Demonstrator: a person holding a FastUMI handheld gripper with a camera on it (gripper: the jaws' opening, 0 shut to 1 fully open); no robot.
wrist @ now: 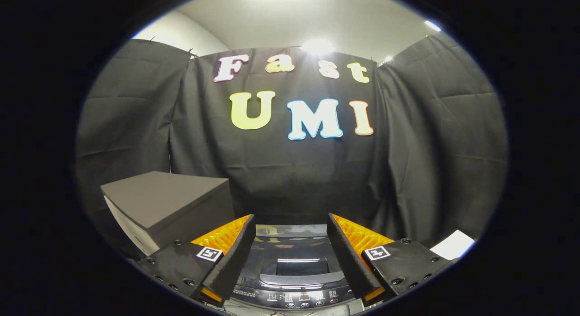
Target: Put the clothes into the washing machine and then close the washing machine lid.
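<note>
Here the hand-held gripper (290, 257) hangs with its two fingers spread wide and nothing between them but open air. Through the gap, below and just beyond the fingertips, sits the washing machine (292, 279), a dark top-loading unit seen from its front side. Its control panel (297, 299), a curved strip with small buttons and markings, is the nearest part and runs left to right, so the machine faces the viewer squarely. The lid (294, 250) lies flat and shut over the top, glossy enough to throw back reflections of the booth; its long axis also runs left to right, and a recessed handle (302, 266) shows near its front edge, just behind the panel. The far edge of the lid meets the black cloth wall (299, 171), which hangs in loose folds straight behind the machine and wraps round both sides.

To the left of the machine, beside the left finger and farther back, stands a grey box-like block (165, 205) with a flat top and a paler side face. On the right, past the right finger, a white corner of a flat thing (453, 245) pokes in; what it is cannot be told. Above the cloth, a pale ceiling (290, 21) carries bright lamps.
</note>
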